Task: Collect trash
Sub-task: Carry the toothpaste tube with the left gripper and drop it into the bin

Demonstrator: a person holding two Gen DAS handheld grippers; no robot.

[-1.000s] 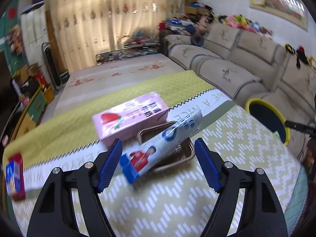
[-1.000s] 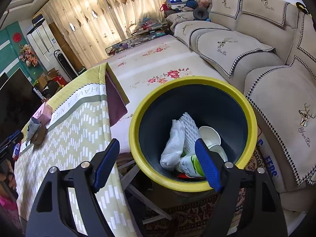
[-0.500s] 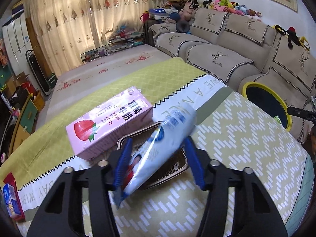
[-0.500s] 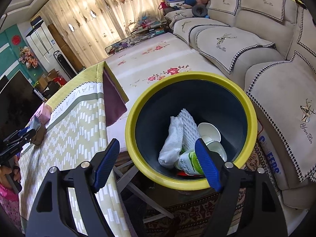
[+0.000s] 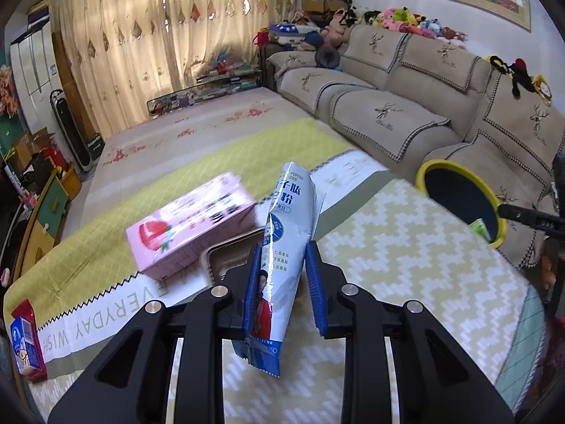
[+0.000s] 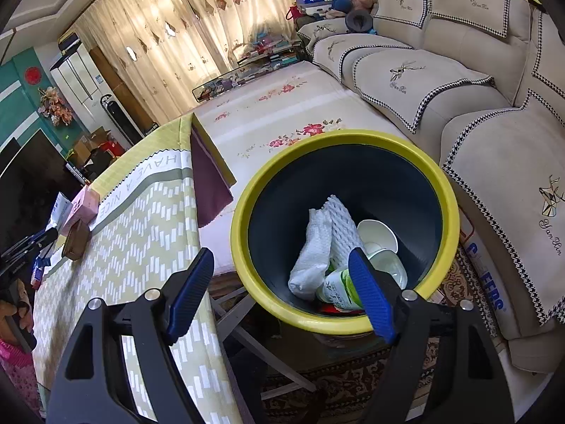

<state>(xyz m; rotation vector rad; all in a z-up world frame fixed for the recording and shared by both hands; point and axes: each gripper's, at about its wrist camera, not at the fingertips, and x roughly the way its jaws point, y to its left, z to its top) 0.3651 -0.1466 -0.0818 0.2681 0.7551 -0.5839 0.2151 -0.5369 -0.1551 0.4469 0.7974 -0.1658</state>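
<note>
While the grip settles: left gripper (image 5: 282,293) has just been closing its jaws on a blue-and-white powder sachet (image 5: 284,254), now pinched low on its body and tipped upright, its bottom corner hanging clear of the tablecloth (image 5: 406,265).
Right gripper: the right gripper (image 6: 279,296) hangs spread and empty above the yellow-rimmed bin (image 6: 448,190), nothing between its pads.
Bin contents: white foam netting (image 6: 317,243), a paper cup (image 6: 376,235) and a green-labelled bottle (image 6: 339,288) already lie inside.
Trash on the table: a pink strawberry carton (image 5: 192,226) rests against a small brown tray (image 5: 226,254); a red-and-blue box (image 5: 24,342) sits at the near-left table edge.
Risk, grip: the sachet is slick film held over a narrow band; it looks likely to slide or swing out if carried fast.
Risk, carry: the sachet's loose top could brush the pink carton just beside it, and a low swing could catch the tray below.
Risk, drop: the bin sits beyond the table's right edge, beside the sofa (image 5: 388,120); letting go short of the rim would probably put the sachet on the floor.
Open room: the zigzag cloth between sachet and bin is bare, a clear lane rightward.
Crowding: the right gripper occupies the space over the bin mouth and may need to give way.
</note>
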